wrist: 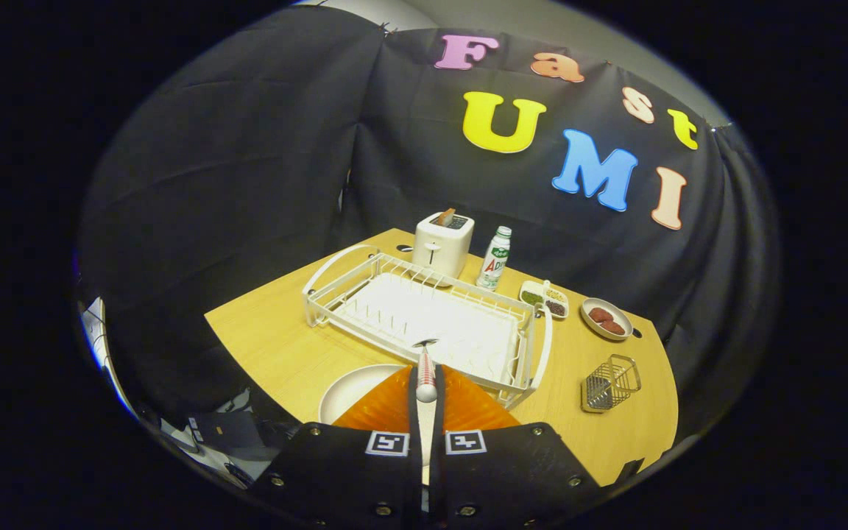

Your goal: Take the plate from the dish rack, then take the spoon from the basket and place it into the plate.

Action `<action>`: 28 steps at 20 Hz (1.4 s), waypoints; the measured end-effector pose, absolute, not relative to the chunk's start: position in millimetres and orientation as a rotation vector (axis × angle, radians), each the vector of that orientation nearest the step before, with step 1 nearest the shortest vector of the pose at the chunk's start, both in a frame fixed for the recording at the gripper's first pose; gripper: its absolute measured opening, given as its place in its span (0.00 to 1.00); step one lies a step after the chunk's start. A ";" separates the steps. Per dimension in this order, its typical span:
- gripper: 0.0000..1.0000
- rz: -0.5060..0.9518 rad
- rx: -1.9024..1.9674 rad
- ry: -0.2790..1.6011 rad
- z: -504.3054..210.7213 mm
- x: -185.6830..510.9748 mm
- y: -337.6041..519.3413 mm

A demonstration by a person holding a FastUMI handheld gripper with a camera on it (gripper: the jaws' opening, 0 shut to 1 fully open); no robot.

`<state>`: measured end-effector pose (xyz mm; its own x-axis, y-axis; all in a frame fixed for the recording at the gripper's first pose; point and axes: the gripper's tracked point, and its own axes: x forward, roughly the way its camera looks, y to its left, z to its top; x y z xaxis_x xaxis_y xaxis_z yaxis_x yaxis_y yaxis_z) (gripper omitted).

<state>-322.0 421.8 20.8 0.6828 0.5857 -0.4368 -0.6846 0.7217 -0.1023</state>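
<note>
My gripper (426, 383) is shut on the spoon (425, 368). Its handle is pinched between the two fingers and its bowl points away, toward the dish rack. The white plate (354, 390) lies flat on the wooden table just under and left of the fingers, partly hidden by them. The white wire dish rack (424, 316) stands beyond the fingers and holds no dishes. To the right of the fingers, near the table's front edge, the small wire basket (610, 383) lies on the table.
Behind the rack stand a white toaster (442, 244) and a small bottle (494, 258). A divided dish (544, 298) and a small bowl with reddish pieces (606, 319) sit to the right of the rack. The table's bare wood (269, 338) spreads left of the rack.
</note>
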 end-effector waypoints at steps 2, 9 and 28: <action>0.04 0.748 -0.278 0.417 8.9 -330.7 425.2; 0.04 0.782 -0.271 0.520 -28.9 -334.9 434.4; 0.27 0.758 -0.274 0.474 -17.5 -303.5 426.3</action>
